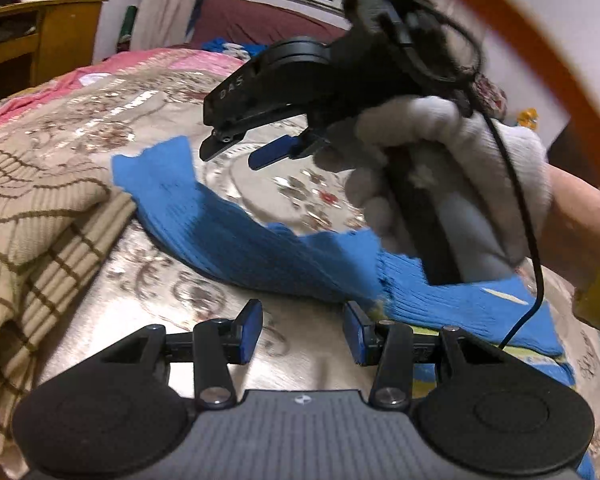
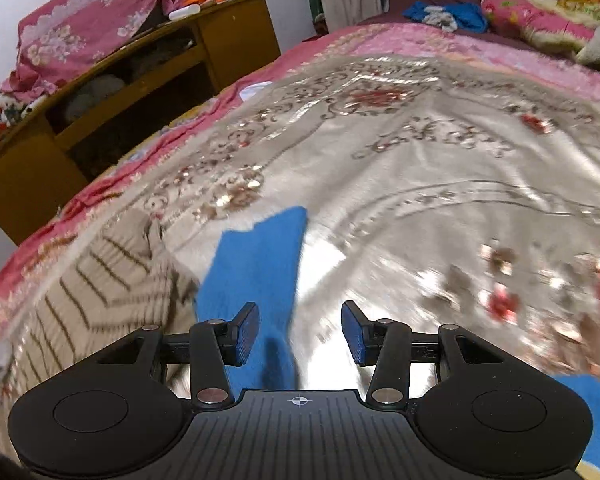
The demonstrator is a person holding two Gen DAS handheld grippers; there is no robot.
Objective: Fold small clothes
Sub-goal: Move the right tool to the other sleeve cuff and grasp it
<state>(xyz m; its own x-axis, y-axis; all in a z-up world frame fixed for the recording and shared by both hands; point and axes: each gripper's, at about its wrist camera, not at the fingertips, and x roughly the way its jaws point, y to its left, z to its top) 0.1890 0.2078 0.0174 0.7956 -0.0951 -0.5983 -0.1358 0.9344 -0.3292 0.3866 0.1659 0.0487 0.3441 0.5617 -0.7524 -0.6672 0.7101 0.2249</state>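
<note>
The blue knit garment lies stretched across the shiny embroidered bedspread, one sleeve reaching toward the beige striped sweater — flat enough, I judge, to start folding; the left gripper hovers at its hem, jaws apart and empty; the right gripper — likewise spread — hangs above the ribbed sleeve.

Floral bedspread under blue knit garment and striped beige sweater.
</note>
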